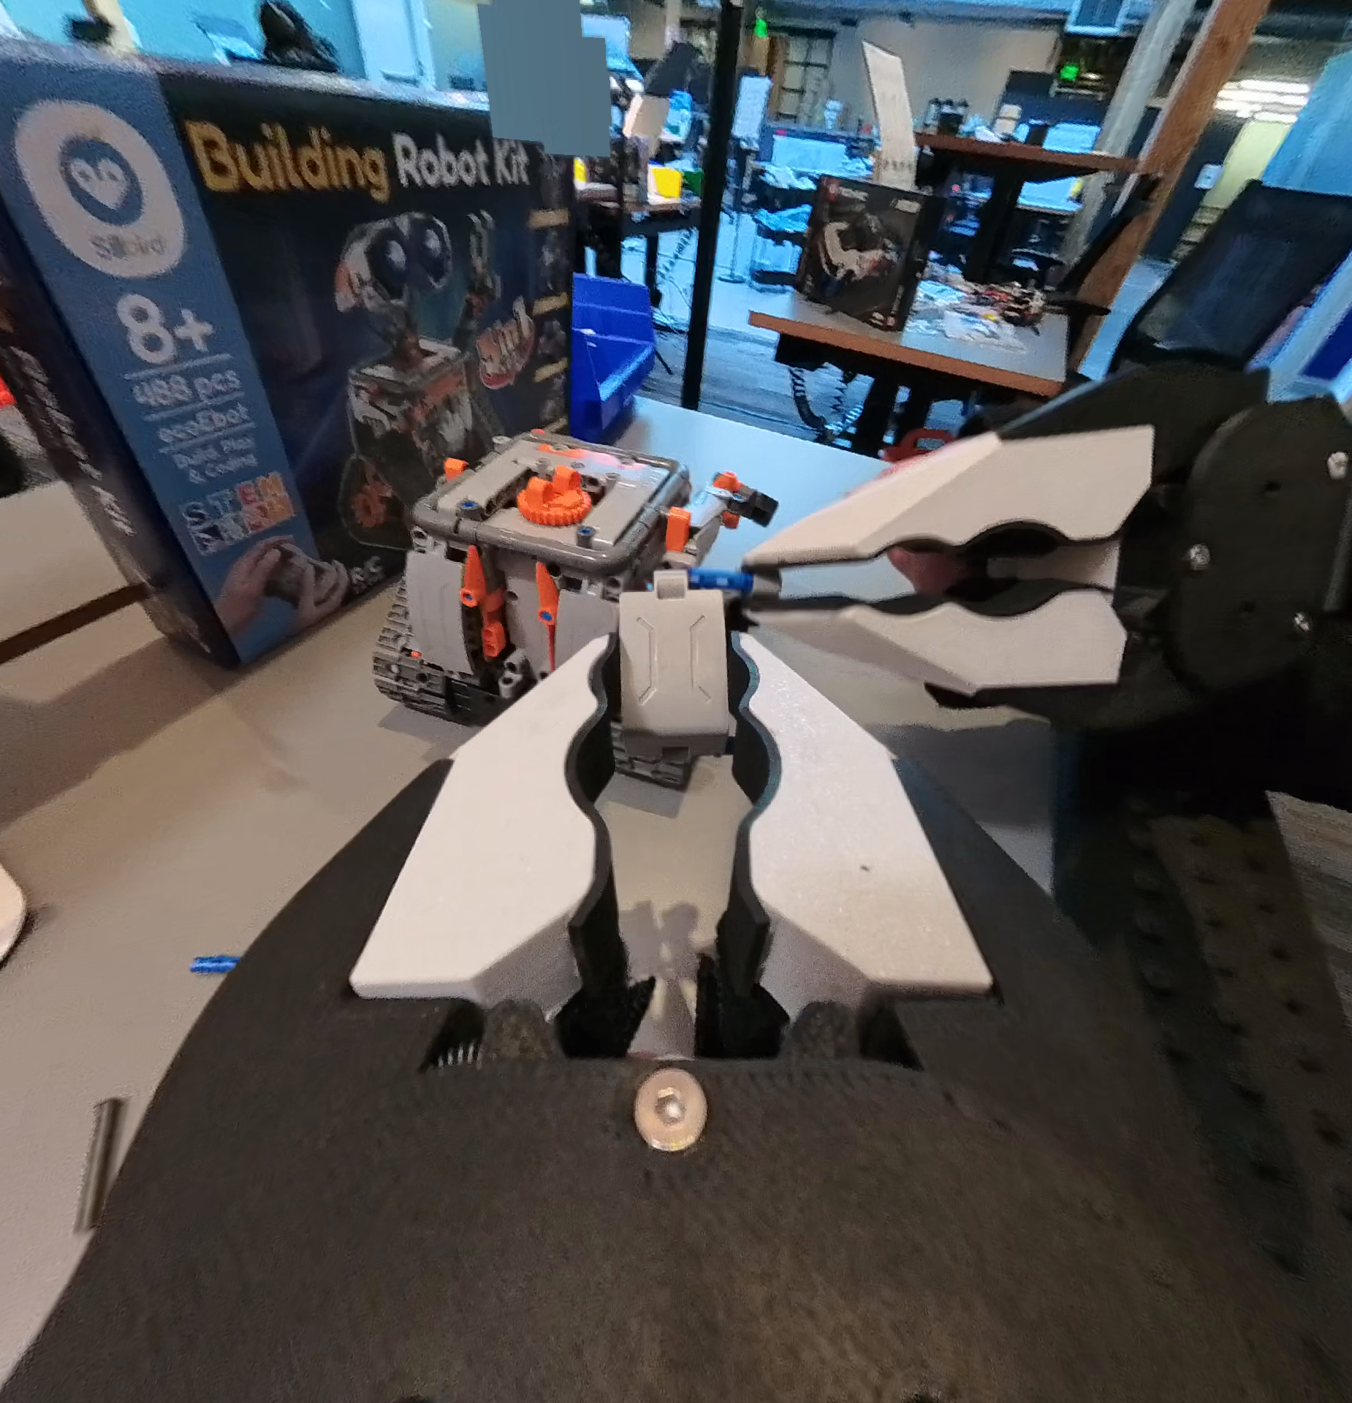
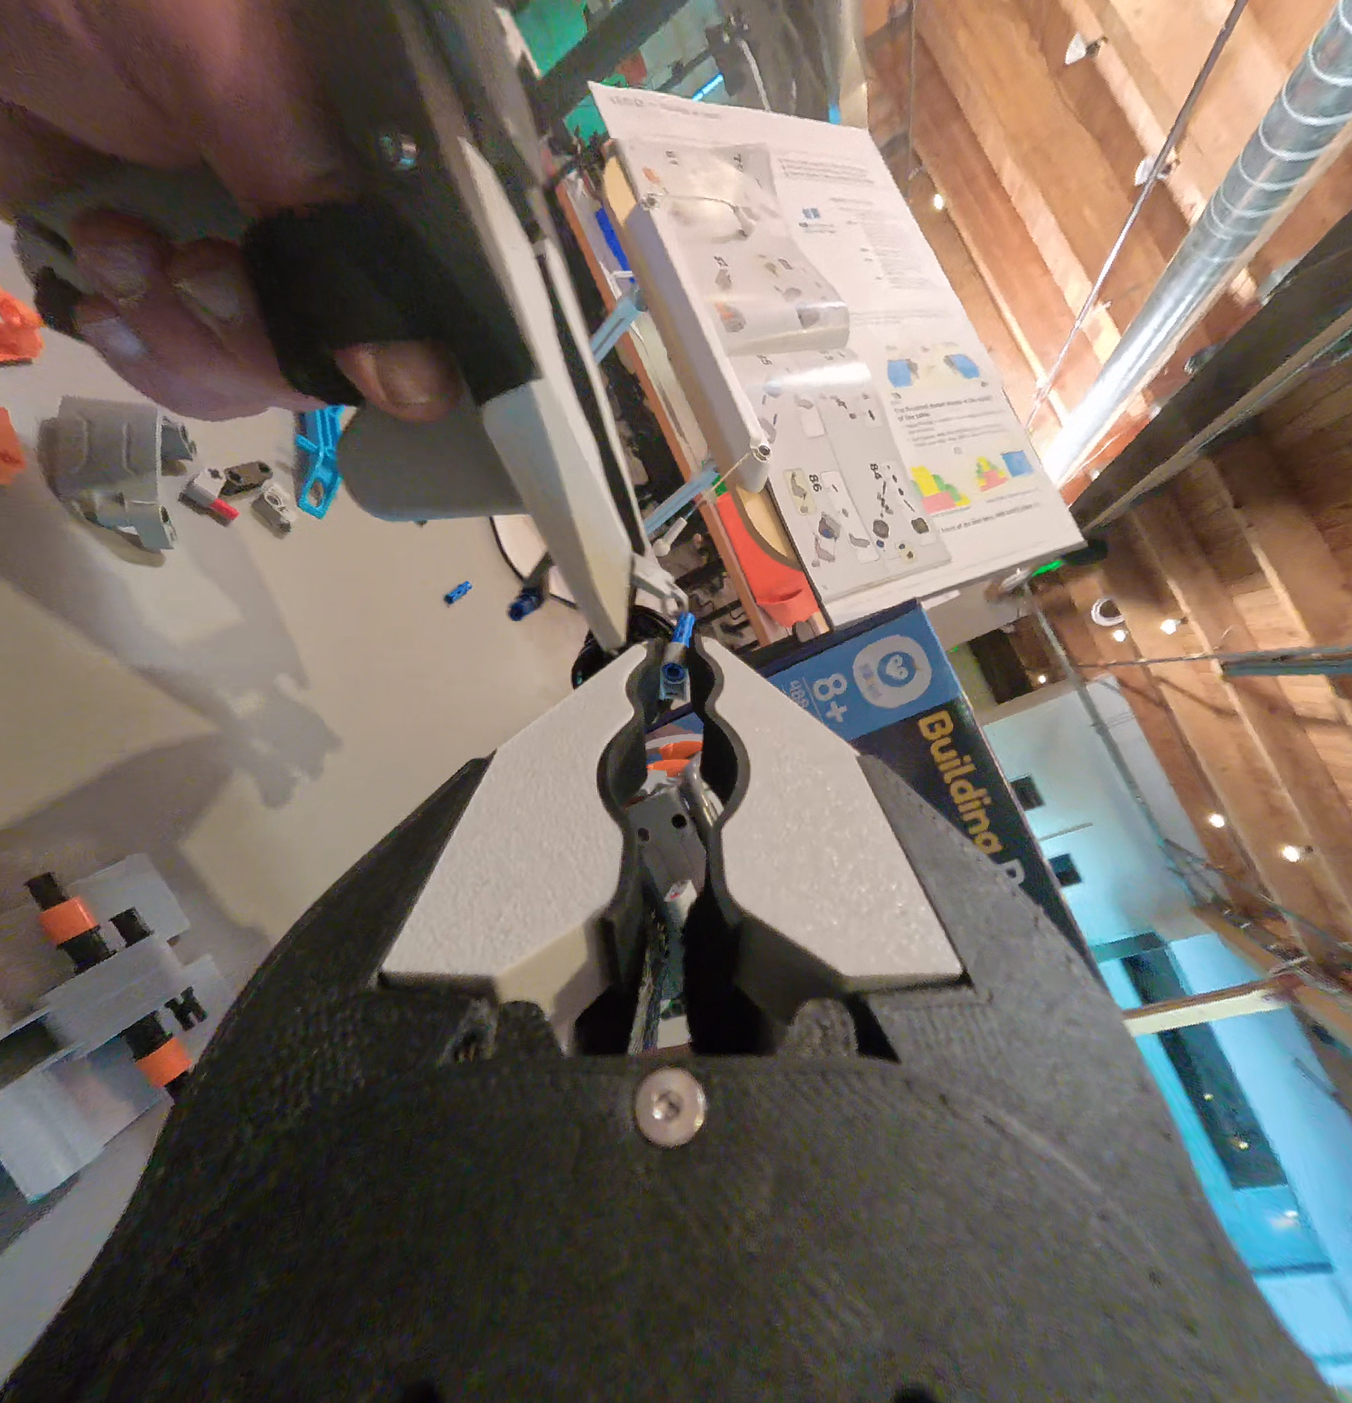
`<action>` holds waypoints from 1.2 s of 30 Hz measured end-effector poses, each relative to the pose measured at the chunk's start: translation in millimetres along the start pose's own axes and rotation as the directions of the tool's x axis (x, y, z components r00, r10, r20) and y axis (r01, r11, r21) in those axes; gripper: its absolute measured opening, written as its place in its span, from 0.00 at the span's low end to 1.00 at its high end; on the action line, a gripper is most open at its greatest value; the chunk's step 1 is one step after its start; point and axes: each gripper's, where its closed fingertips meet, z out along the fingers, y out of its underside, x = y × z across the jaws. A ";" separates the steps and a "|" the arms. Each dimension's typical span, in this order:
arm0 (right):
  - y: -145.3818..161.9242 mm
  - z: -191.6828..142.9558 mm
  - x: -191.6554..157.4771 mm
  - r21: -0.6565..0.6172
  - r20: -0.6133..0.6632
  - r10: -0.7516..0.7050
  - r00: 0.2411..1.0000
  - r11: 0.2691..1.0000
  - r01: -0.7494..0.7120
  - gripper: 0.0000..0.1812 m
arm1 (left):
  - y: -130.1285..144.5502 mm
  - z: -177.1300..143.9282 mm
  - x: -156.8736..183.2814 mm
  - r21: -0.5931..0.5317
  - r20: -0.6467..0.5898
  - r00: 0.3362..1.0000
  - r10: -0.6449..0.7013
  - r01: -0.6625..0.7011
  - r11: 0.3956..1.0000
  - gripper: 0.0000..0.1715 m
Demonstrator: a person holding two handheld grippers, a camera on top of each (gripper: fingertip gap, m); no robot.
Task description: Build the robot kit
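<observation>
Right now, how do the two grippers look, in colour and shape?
Both the left gripper and the right gripper look alike: pale grey fingers tapering to points, with wavy black-lined inner edges, on a textured black body with a silver screw. No cables or markings show.

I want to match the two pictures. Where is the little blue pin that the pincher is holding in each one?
Left wrist view: the blue pin is right of centre, pinched at the tips of the right gripper, beside the toy robot.
Right wrist view: it is just above centre, between the right gripper's tips.
Shared landmark: the blue kit box, far left in one, right of centre in the other.
</observation>
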 end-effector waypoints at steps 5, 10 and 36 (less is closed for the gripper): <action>12.2 2.4 3.7 -0.015 0.077 0.209 0.975 0.978 -0.208 0.02 | -5.1 -2.3 8.3 0.031 -0.058 0.998 0.030 -0.029 0.999 0.14; 14.7 -4.1 3.1 0.014 0.295 0.494 0.818 0.853 -0.521 0.03 | 30.8 -9.0 -3.1 -0.233 -0.038 0.981 0.190 -0.193 0.953 0.14; -35.6 8.5 7.3 -0.205 0.575 0.750 0.327 0.518 -0.830 0.02 | -18.4 -32.5 21.2 -0.202 0.186 0.403 0.896 -0.877 0.436 0.22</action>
